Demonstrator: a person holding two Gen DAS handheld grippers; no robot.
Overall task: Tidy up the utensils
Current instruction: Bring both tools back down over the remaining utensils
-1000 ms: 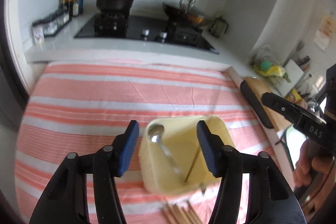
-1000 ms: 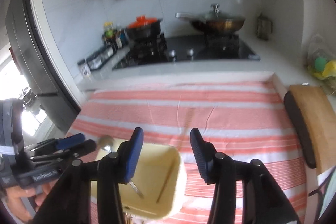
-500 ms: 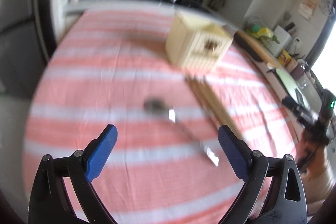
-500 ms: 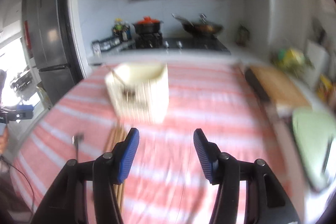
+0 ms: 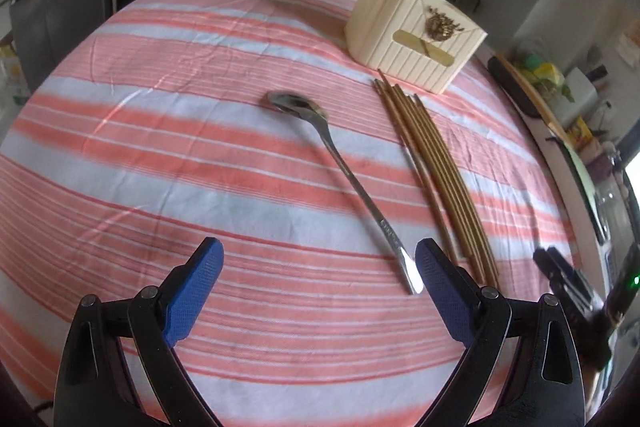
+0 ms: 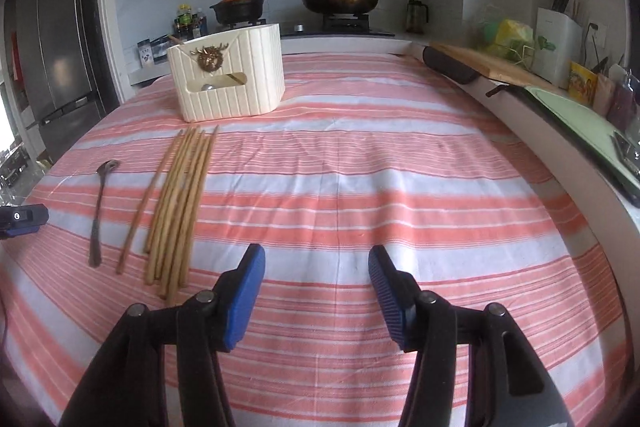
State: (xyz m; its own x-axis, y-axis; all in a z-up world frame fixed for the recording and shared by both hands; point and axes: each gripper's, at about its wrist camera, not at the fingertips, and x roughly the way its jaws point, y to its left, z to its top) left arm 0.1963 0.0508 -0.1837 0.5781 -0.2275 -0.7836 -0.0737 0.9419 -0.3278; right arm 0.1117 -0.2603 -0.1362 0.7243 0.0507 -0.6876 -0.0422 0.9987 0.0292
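A metal spoon (image 5: 340,163) lies on the striped cloth, handle end just ahead of my open, empty left gripper (image 5: 319,285). Several wooden chopsticks (image 5: 432,163) lie in a bundle to its right. A cream ribbed utensil holder (image 5: 412,31) stands beyond them, with a chopstick sticking out of its top. In the right wrist view the holder (image 6: 228,83) is far left, the chopsticks (image 6: 180,199) and spoon (image 6: 100,203) lie left of my open, empty right gripper (image 6: 316,291). A spoon shows through the holder's slot.
A red-and-white striped cloth (image 6: 360,163) covers the table. A stove with a black pot (image 6: 240,9) and a pan (image 6: 340,1) is at the back. A cutting board (image 6: 480,65) and cluttered counter run along the right. A fridge (image 6: 60,67) stands left.
Both grippers have pulled back and down from above the holder to low over the cloth. The left gripper has opened wider. The spoon and chopsticks now lie in front.
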